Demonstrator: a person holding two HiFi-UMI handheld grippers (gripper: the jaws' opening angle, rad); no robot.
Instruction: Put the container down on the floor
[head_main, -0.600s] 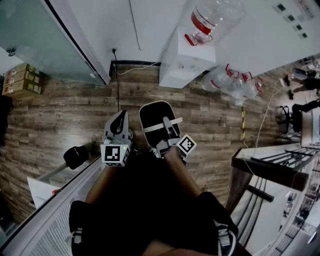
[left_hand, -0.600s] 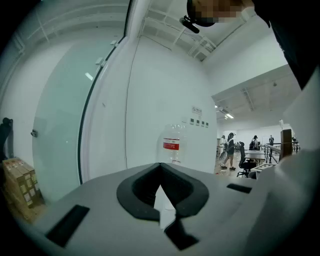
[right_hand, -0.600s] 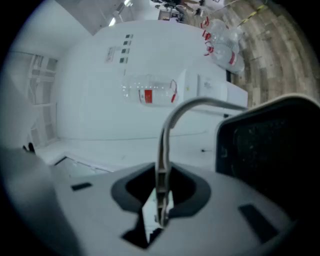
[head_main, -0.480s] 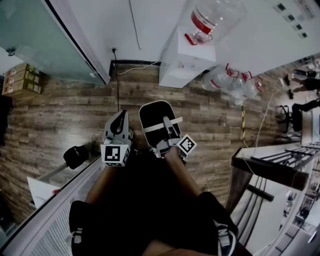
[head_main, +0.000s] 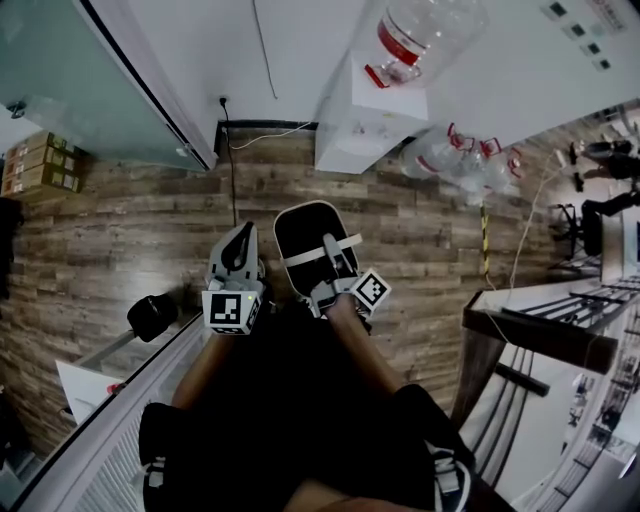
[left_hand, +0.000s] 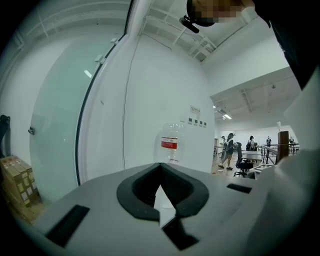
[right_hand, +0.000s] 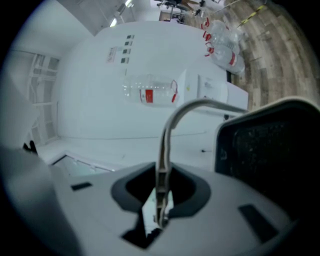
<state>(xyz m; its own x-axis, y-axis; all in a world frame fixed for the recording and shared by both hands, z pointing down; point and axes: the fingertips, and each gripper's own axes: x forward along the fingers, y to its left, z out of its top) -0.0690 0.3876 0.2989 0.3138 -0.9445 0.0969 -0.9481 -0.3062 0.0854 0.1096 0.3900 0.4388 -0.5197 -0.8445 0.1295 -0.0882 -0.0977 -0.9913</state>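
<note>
Container (head_main: 305, 232) is held off floor (head_main: 120, 230) by handle (right_hand: 170, 125), pinched in right gripper (head_main: 332, 250); left gripper (head_main: 239, 238) is closed, empty. Lowering and release are judged left.

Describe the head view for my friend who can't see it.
Seen from above, the right gripper grips the pale curved handle of a dark, white-rimmed oval container over a brown wooden plank floor. The left gripper is beside it, holding nothing. A white water dispenser stands against the wall.
</note>
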